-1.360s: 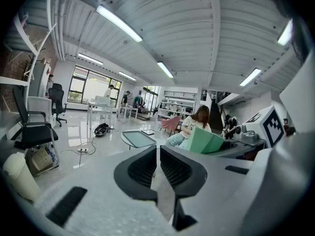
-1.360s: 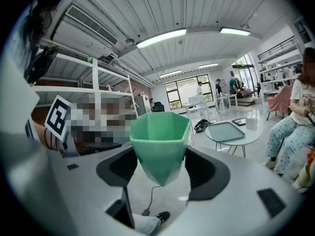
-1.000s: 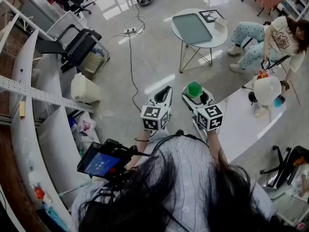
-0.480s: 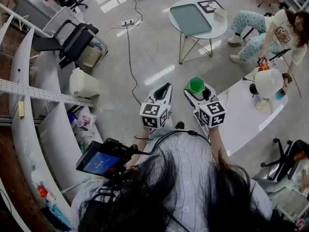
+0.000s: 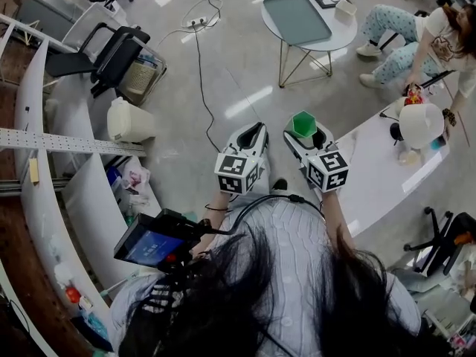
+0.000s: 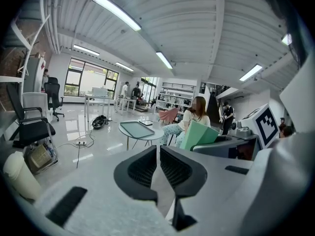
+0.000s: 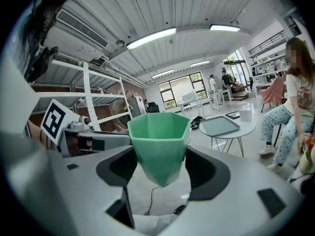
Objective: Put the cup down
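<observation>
Glossy grey floor (image 5: 223, 88) of a wide workroom underfoot, with a round white table (image 5: 338, 39) far ahead bearing a grey-green tray (image 5: 297, 18), and a long white counter (image 5: 372, 177) near on the right.

Nothing put down yet, to judge from the layout. Green cup (image 5: 303, 124) up in the air, clamped at its lower half between the jaws of the right gripper (image 5: 303, 134), with only floor well below and no surface touching its base. Left gripper (image 5: 255, 134) just to the left of it, jaws drawn together to a thin slit on nothing, no part in the hold.

Whole of the job left, then: bringing the cup over a surface, probably the near counter on the right or the far round table, lowering it until the base rests flat, then parting the jaws.

Cup (image 7: 160, 136) plain and green, faceted, with a many-sided rim tapering to a narrow base. Upright, mouth up, nothing seen inside from above. Matte plastic by the look of it, likely light. Pads pressing on opposite slanted faces, well under the rim.
</observation>
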The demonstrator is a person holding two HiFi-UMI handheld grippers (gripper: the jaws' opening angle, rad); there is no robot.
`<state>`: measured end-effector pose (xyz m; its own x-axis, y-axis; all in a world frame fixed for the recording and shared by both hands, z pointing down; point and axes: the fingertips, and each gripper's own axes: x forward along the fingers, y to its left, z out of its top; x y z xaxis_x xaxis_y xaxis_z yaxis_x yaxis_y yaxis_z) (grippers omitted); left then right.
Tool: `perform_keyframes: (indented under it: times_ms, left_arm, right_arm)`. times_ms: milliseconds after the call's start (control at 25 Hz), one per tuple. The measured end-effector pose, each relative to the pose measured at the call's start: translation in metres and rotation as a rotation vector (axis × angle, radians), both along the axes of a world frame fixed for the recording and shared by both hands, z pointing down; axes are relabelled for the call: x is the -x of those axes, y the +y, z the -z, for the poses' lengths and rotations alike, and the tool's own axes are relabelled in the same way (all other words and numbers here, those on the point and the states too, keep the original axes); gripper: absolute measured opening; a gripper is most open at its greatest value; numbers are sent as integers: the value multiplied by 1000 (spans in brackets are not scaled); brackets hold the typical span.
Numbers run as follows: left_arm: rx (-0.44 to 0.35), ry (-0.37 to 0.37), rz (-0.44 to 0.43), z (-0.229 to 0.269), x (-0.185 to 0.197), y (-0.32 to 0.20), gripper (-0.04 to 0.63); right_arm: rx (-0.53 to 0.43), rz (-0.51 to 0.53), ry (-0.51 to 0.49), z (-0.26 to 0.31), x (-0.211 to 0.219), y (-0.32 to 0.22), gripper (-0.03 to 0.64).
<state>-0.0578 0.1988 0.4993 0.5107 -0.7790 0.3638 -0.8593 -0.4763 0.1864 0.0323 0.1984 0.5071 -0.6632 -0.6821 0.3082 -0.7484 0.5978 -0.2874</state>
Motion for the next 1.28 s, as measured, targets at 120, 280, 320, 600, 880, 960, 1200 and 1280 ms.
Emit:
perform_keyframes:
  times_ms: [120,280,320,600,880,960,1200,1280]
  left_arm:
    - [7,-2,-6,-5,1,-15,34]
    - [11,5,-17,-6,0,-44,34]
    - [13,4,-23,-7,0,-51,34]
    - [4,4,-47,1,9,-116,34]
    - [6,8,-79,4,22,-179,34]
    - [8,8,-91,4,24,-193,34]
    - [17,18,-121,1,29,-233,34]
    - [14,24,-132,1,30,-245,32]
  right_arm:
    - [8,-3,9,-4,1,-13,316]
    - [21,-8,9,-8,3,-38,316]
    - [25,-10,10,-9,4,-45,316]
    - [40,-22,17,-8,15,-99,316]
    - [51,-64,5,-4,23,-154,316]
    - [54,-75,3,-3,26,-167,316]
    - [57,-102,2,-2,33,-203,316]
    - [55,-113,1,-2,34,-214,316]
